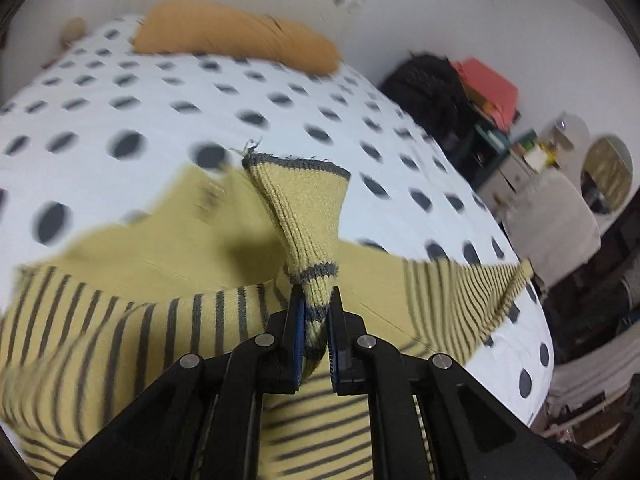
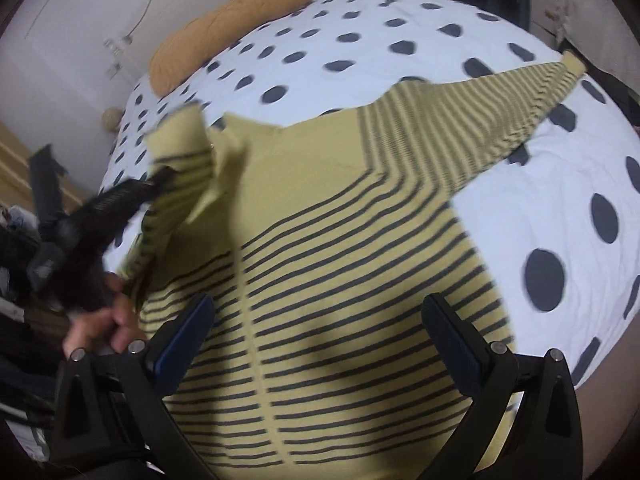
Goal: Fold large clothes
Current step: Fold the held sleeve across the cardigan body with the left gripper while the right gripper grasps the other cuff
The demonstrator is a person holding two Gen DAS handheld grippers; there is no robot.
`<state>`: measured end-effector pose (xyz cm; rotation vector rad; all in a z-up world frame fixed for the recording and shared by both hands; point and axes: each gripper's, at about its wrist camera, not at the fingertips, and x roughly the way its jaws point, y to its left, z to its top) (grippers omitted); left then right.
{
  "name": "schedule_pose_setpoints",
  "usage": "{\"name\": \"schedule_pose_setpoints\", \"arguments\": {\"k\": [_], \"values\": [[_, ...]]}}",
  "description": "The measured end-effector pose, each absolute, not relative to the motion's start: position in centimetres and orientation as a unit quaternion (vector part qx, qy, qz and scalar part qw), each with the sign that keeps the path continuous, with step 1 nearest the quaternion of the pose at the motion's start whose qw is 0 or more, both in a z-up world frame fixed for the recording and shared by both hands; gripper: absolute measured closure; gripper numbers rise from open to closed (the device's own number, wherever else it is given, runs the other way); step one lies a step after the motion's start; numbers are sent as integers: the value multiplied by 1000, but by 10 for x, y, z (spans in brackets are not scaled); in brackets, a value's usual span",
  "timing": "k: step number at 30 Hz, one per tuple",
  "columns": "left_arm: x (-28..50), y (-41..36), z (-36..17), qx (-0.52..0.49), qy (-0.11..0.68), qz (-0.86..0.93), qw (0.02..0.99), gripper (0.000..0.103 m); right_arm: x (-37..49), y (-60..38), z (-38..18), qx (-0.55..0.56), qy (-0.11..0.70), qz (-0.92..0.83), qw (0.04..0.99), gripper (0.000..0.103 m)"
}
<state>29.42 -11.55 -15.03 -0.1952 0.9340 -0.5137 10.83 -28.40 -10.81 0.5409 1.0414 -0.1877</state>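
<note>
A yellow knit sweater with dark stripes (image 2: 344, 264) lies spread on the polka-dot bed sheet (image 2: 552, 184). My left gripper (image 1: 316, 300) is shut on the sweater's left sleeve (image 1: 304, 216), whose grey-trimmed cuff stands up beyond the fingers. In the right wrist view the left gripper (image 2: 160, 180) is blurred at the left, lifting that sleeve over the sweater's body, with a hand (image 2: 100, 324) below it. My right gripper (image 2: 320, 312) hovers open above the striped lower body with nothing between its fingers. The other sleeve (image 2: 520, 96) stretches out flat to the far right.
An orange pillow (image 1: 236, 36) lies at the head of the bed by the white wall. Beyond the bed's right edge stand a black bag (image 1: 428, 88), a shelf with coral-coloured items (image 1: 492, 92) and a round mirror (image 1: 608, 172). Clutter lies on the floor.
</note>
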Motion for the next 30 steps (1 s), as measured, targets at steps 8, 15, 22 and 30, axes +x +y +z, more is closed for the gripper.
{"name": "schedule_pose_setpoints", "arguments": {"k": [8, 15, 22, 30], "values": [[271, -195, -211, -24, 529, -234, 815, 45, 121, -345, -118, 284, 472, -106, 828, 0], [245, -51, -163, -89, 468, -98, 874, 0, 181, -341, -143, 294, 488, -34, 821, 0], [245, 35, -199, -62, 528, -9, 847, 1, 229, -337, -215, 334, 555, -30, 761, 37], [249, 49, -228, -46, 547, 13, 836, 1, 250, -325, -217, 316, 524, 6, 791, 90]]}}
